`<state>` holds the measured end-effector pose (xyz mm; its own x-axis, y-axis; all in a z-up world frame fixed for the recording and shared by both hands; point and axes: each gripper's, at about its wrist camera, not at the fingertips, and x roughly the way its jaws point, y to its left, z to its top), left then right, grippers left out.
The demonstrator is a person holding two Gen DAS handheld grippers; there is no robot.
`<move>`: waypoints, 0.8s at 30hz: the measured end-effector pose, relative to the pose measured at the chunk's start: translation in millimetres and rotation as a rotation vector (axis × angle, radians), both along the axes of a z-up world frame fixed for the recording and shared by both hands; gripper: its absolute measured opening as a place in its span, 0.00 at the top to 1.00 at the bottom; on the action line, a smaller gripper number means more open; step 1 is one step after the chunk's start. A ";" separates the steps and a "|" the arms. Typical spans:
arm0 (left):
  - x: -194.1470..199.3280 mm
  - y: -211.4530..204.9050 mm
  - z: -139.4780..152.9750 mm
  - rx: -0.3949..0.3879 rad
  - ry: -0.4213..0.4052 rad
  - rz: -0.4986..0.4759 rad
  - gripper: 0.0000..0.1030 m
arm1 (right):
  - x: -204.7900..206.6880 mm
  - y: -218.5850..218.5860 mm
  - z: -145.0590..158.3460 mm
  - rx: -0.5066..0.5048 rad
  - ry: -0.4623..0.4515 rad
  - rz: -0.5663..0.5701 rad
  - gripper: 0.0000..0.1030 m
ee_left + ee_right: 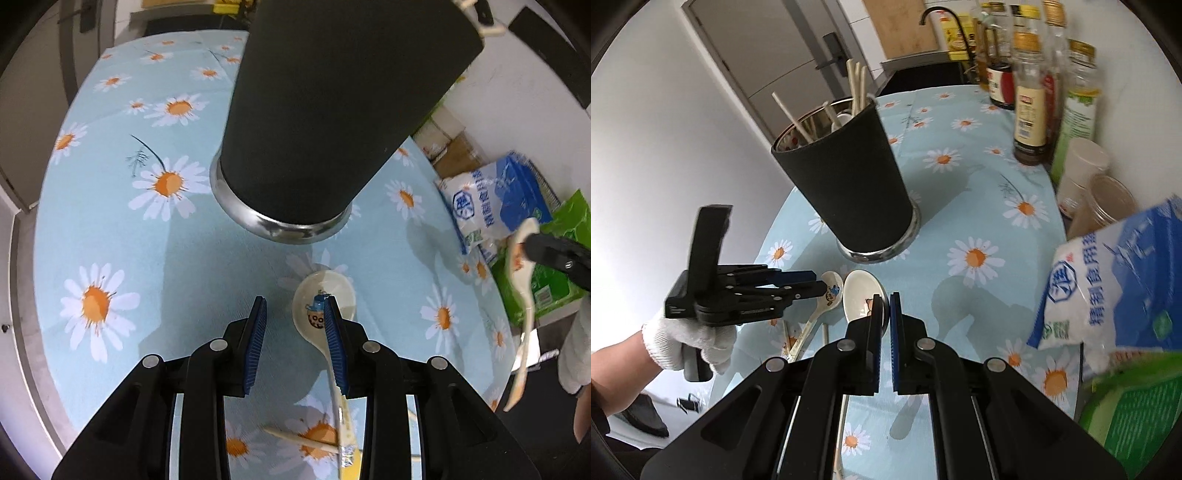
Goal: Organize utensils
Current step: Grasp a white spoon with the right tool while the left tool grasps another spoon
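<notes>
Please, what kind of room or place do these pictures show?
Most likely a home kitchen. A sink faucet stands at the back, sauce bottles line the wall, and a black utensil holder with chopsticks stands on a table with a daisy-print cloth.

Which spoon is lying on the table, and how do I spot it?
Find the tall black utensil holder on the daisy tablecloth. Just before its shiny base lies a cream spoon, under the open left gripper. Unlike the other spoon, held up in the air by the right gripper, it rests flat on the cloth and shows a blue-and-brown cartoon in its bowl.
</notes>
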<state>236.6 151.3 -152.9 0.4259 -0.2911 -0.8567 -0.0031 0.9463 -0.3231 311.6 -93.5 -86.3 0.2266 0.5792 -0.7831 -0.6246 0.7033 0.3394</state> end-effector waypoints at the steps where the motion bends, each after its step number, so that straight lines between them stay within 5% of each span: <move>1: 1.1 -1.1 -0.3 0.005 -0.002 -0.014 0.70 | -1.6 -3.2 0.9 0.001 0.001 -0.016 0.95; 6: 5.2 -8.8 -1.4 0.017 0.010 -0.073 0.73 | -7.0 -14.3 -0.1 0.011 0.020 -0.069 0.95; 10: 7.3 -17.0 -2.4 0.094 0.029 -0.125 0.90 | -12.1 -17.4 -0.1 0.012 0.024 -0.089 0.95; 24: 8.3 -26.0 3.3 0.139 0.006 -0.109 0.98 | -8.0 -21.5 -1.6 0.020 0.030 -0.087 0.95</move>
<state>244.9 125.3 -149.6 0.3927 -0.2139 -0.8944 0.1003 0.9767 -0.1896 303.6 -115.1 -87.9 0.2532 0.5739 -0.7788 -0.5504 0.7475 0.3719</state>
